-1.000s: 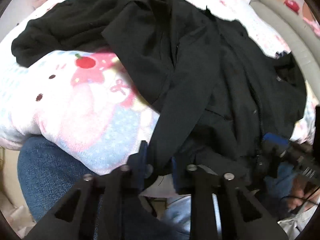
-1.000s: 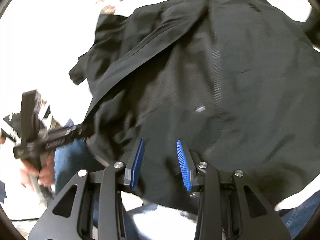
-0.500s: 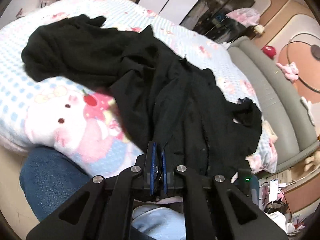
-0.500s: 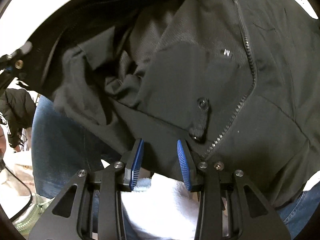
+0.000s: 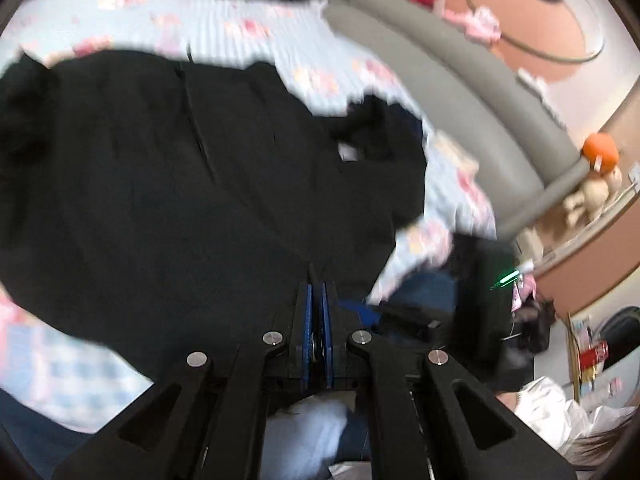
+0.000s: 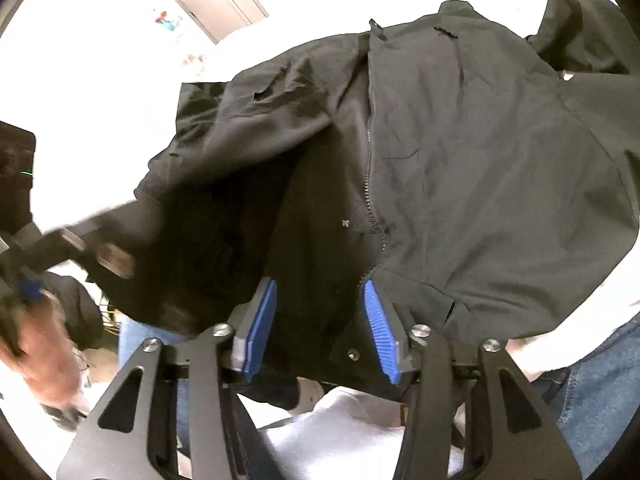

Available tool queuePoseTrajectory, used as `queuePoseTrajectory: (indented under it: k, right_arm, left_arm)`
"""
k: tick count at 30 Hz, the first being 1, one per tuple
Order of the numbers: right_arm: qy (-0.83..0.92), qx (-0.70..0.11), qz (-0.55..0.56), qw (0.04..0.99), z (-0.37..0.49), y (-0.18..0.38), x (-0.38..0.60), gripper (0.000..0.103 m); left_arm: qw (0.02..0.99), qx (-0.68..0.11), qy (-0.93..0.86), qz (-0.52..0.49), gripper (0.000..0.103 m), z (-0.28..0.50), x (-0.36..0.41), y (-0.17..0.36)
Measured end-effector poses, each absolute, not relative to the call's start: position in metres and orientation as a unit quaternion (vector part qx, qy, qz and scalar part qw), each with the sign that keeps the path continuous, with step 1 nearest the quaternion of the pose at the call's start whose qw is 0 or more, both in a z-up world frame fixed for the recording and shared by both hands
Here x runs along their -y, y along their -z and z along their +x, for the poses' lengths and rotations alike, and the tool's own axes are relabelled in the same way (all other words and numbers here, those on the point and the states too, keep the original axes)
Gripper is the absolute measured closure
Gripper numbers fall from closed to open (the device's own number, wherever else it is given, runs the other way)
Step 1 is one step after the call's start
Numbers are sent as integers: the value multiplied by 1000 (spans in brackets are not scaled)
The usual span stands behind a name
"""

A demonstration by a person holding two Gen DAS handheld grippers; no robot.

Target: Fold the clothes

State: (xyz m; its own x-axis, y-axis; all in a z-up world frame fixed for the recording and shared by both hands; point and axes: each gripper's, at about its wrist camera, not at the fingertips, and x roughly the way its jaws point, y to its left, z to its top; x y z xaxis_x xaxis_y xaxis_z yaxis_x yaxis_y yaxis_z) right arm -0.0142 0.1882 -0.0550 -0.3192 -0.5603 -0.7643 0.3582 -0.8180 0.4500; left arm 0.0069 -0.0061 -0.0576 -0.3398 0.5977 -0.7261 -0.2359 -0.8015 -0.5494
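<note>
Left wrist view: your left gripper (image 5: pixel 317 320) has its blue fingers (image 5: pixel 307 312) pressed together on the near hem of the black jacket (image 5: pixel 180 184), as they were half a second ago. What has changed is the cloth. A second ago it lay bunched in folds on the patterned bed (image 5: pixel 304 60); now it spreads broad and flatter across the cover, and the frame blurs with your sweep. The grey sofa (image 5: pixel 460 92) lies beyond.

Right wrist view: your right gripper (image 6: pixel 320 320) keeps its fingers (image 6: pixel 380 328) spread, with the jacket's lower edge lying between them but not gripped. Half a second ago the zipper (image 6: pixel 370 168) area filled the frame in crumples; now the front panels show opened out, zipper running down the middle. Your left hand (image 6: pixel 36 332) blurs at the left edge.

Judgement: the jacket is being drawn flat, not yet folded.
</note>
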Motion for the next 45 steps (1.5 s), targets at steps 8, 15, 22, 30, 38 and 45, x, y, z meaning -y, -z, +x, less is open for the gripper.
queuePoseTrajectory:
  k: [8, 15, 22, 30, 38, 45]
  right_arm:
    - [788, 114, 544, 264, -25, 81, -181, 51]
    - [751, 107, 570, 315, -34, 93, -151, 46]
    - [724, 96, 600, 327, -53, 120, -110, 34]
    - [731, 93, 558, 380, -47, 102, -93, 65]
    - [710, 150, 566, 391, -48, 119, -94, 87]
    - [827, 80, 420, 366, -21, 22, -122, 101]
  left_arm:
    - [192, 222, -765, -573, 60, 9, 38, 115]
    - [151, 254, -811, -505, 72, 10, 87, 98]
    - [109, 243, -821, -505, 72, 6, 96, 100]
    - [73, 245, -820, -512, 69, 14, 114, 105]
    - [47, 245, -820, -515, 70, 25, 138, 104]
    - [140, 237, -851, -448, 69, 27, 116, 66]
